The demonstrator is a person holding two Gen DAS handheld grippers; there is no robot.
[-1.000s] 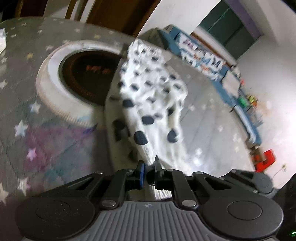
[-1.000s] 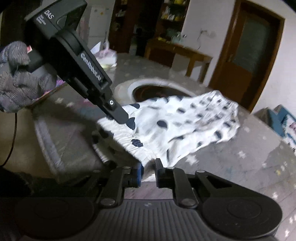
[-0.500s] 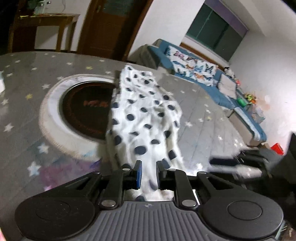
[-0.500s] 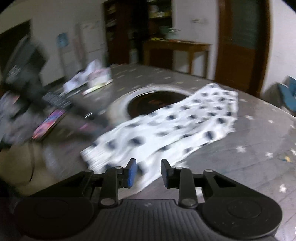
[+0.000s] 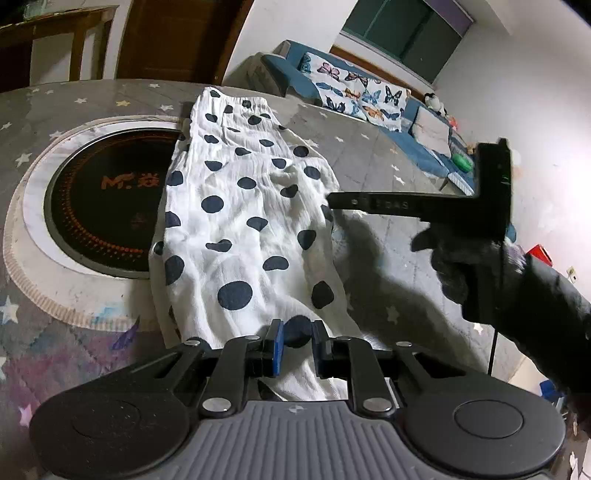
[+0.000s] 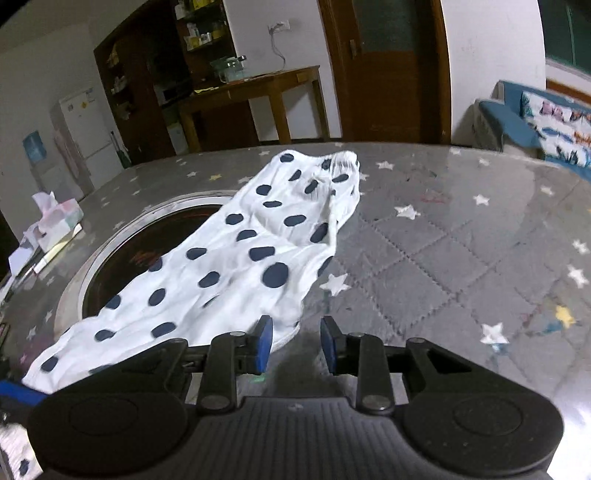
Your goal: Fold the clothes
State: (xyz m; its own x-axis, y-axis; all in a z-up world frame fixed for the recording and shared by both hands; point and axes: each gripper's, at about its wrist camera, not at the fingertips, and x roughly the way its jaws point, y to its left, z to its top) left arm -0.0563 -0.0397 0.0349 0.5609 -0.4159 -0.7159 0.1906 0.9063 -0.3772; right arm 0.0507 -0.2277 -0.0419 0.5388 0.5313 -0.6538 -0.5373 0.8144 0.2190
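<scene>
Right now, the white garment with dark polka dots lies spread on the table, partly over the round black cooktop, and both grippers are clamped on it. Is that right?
Not quite. Both grippers are open and hold nothing. In the left wrist view the left gripper stands open over the polka-dot garment; in the right wrist view the right gripper gapes beside its edge. The garment does lie spread on the table, partly over the round black cooktop.

Room setting. Upper right of the left wrist view: blue sofa (image 5: 417, 147) with butterfly-print cover (image 5: 354, 92) against a white wall, dark green window (image 5: 406, 33) above. Upper centre of the right wrist view: wooden side table (image 6: 255, 88), brown door (image 6: 384, 70); white refrigerator (image 6: 85, 136) at left.
</scene>
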